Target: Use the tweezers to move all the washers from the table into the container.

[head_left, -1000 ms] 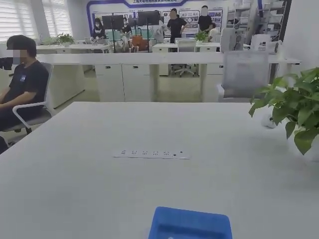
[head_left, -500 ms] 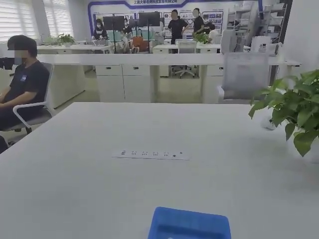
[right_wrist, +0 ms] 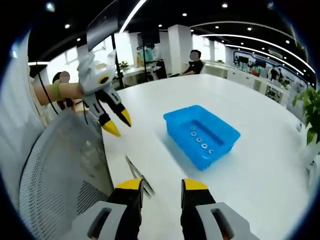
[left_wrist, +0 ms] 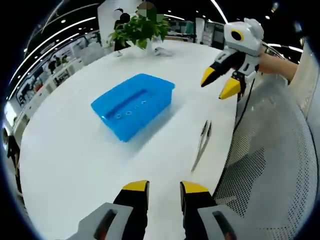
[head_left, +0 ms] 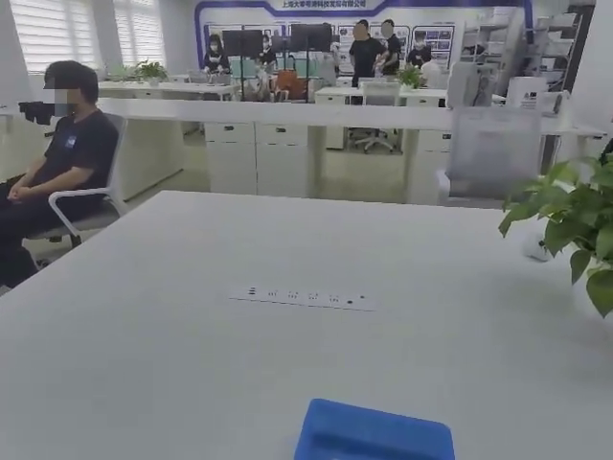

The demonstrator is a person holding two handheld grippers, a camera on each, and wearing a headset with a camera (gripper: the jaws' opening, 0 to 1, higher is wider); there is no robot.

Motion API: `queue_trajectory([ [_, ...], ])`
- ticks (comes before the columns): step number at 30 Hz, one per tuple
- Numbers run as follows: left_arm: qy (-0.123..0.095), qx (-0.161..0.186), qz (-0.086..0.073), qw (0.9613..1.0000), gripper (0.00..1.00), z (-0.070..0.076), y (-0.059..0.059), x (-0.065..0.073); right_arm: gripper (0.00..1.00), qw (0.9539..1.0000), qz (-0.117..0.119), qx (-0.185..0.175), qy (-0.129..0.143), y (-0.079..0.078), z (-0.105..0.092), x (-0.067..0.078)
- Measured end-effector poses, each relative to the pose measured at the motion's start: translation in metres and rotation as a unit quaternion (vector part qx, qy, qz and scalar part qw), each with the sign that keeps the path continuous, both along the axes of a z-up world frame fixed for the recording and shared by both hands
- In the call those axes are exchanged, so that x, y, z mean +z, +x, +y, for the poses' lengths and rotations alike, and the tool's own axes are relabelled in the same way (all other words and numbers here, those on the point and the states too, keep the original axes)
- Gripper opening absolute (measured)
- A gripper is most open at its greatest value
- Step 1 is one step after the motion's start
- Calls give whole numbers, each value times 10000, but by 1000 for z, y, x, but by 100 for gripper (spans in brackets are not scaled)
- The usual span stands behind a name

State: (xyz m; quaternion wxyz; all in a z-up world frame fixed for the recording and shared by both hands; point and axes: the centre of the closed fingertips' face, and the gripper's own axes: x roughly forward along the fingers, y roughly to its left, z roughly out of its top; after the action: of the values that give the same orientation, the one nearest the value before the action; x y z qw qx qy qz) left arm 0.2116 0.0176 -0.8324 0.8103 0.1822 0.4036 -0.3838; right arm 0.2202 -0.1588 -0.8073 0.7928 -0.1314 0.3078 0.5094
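The blue rectangular container [left_wrist: 125, 129] sits open, left of centre in the left gripper view. A row of small ring washers [left_wrist: 131, 110] lies on its floor. Slim metal tweezers [left_wrist: 201, 144] lie flat to its right, near the table [left_wrist: 75, 165] edge.

In the centre of the left gripper view the container [left_wrist: 132, 105] is bright blue, with the washers [left_wrist: 128, 112] a row of pale rings inside. The table [left_wrist: 75, 165] is plain white; the tweezers [left_wrist: 202, 142], right of centre, silvery. The left gripper [left_wrist: 165, 187] and right gripper [right_wrist: 162, 184] are grey with yellow tips. At lower right, a chair [left_wrist: 265, 175] shows grey dotted mesh.
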Motion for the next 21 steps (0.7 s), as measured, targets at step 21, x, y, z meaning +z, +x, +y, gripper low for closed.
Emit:
queue_trajectory([
  [21, -1703, 2619, -2360, 9202, 60, 48, 30, 96, 58, 9476, -1090, -2547, 1592, 55, -69, 78],
])
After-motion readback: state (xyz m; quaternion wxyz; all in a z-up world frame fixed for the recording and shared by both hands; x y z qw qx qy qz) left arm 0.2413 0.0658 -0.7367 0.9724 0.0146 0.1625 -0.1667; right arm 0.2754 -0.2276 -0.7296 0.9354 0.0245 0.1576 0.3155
